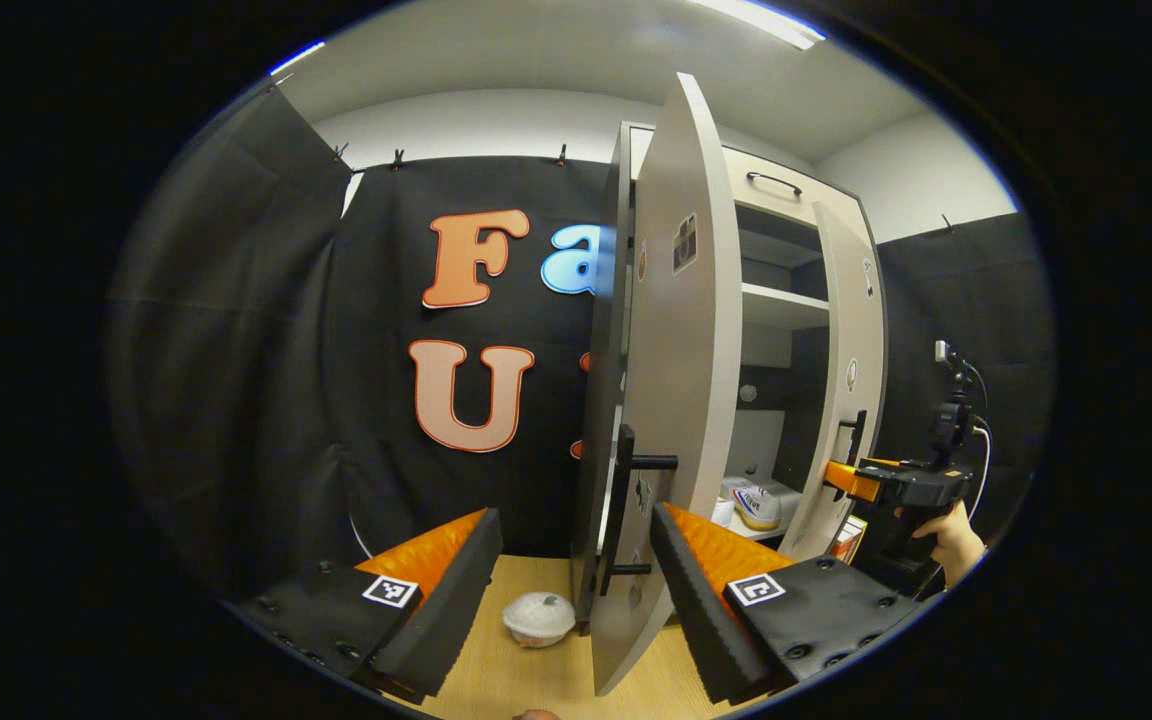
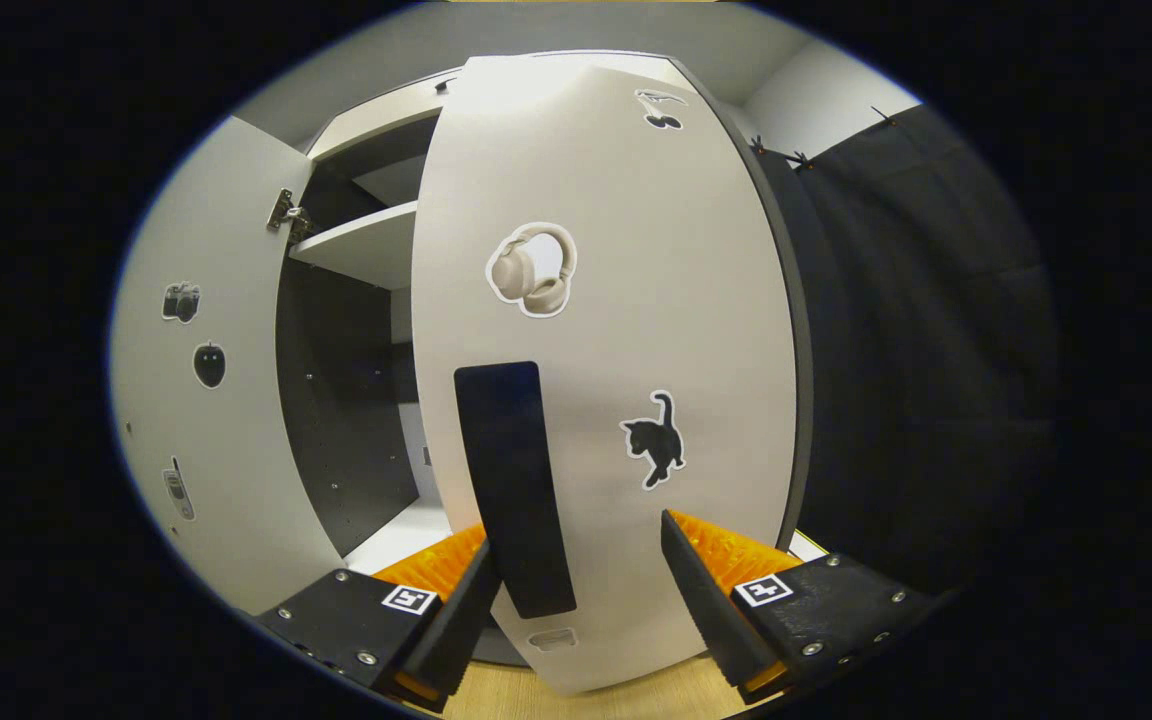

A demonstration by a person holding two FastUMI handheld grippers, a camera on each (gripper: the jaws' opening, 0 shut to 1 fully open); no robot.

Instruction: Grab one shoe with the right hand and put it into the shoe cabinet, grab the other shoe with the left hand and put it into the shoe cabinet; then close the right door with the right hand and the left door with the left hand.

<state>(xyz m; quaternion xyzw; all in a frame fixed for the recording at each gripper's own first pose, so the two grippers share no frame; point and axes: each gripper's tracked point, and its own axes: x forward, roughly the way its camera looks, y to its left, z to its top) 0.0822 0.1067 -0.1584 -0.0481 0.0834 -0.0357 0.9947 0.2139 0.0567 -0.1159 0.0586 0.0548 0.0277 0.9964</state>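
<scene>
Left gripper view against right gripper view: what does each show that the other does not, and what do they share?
Left gripper view: a shoe on the cabinet's lower shelf, a white bowl on the floor, and a hand holding the right hand-held gripper by the right door. Right gripper view: a hinge on the left door, a cat sticker, and the black handle seen close between open fingers. Shared: the cabinet, both doors open.

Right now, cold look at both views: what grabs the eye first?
In the right gripper view, the right door looms close with its headphone sticker and cat sticker, and the right gripper sits open around its black handle. In the left gripper view, the left door stands ajar just ahead of the open left gripper, with a shoe on the low shelf inside.
</scene>
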